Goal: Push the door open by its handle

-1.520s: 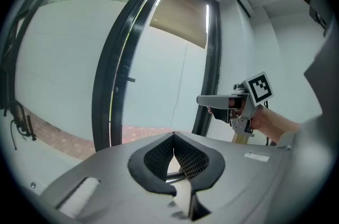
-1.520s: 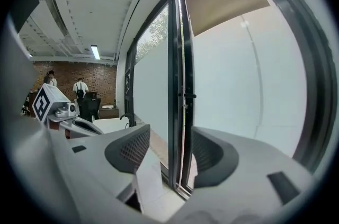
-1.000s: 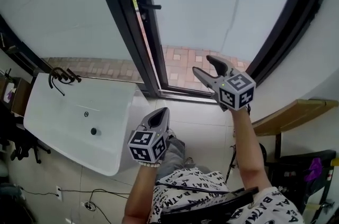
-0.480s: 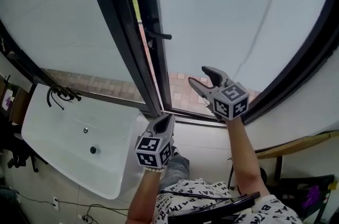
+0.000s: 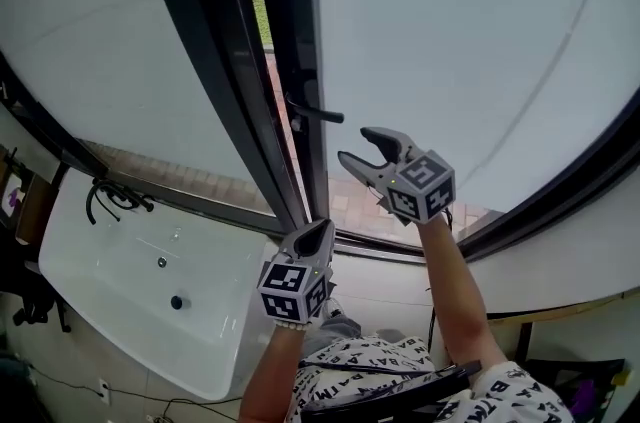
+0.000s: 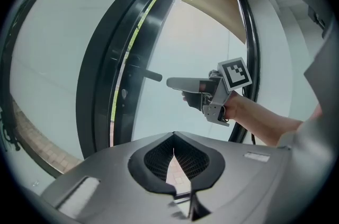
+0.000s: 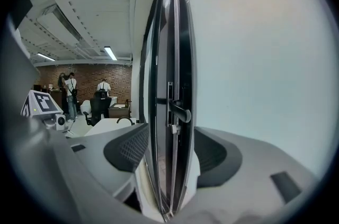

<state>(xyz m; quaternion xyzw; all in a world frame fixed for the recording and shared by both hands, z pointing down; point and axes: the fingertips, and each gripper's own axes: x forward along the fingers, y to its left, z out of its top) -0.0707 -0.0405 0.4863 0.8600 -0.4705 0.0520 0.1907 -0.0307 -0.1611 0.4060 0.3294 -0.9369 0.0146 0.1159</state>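
Observation:
The glass door (image 5: 470,41) has a black frame and stands a little ajar. Its black lever handle (image 5: 318,114) juts right from the frame edge, also in the left gripper view as the handle (image 6: 147,74) and in the right gripper view as the handle (image 7: 180,112). My right gripper (image 5: 366,149) is raised just right of and below the handle, apart from it. Its jaws are open, have just been closing a little, and hold nothing. My left gripper (image 5: 318,231) hangs lower by the frame's foot, jaws together and empty. In the left gripper view the right gripper (image 6: 177,88) points at the handle.
A white basin (image 5: 110,276) with a black tap (image 5: 115,196) stands at the lower left. Brick paving (image 5: 352,211) shows outside through the glass. A fixed glass pane (image 5: 90,51) fills the left. Far behind, people (image 7: 100,88) stand by desks.
Both grippers have moved closer to the door. The right gripper has come from low by the threshold up next to the handle. The left gripper has followed toward the frame.

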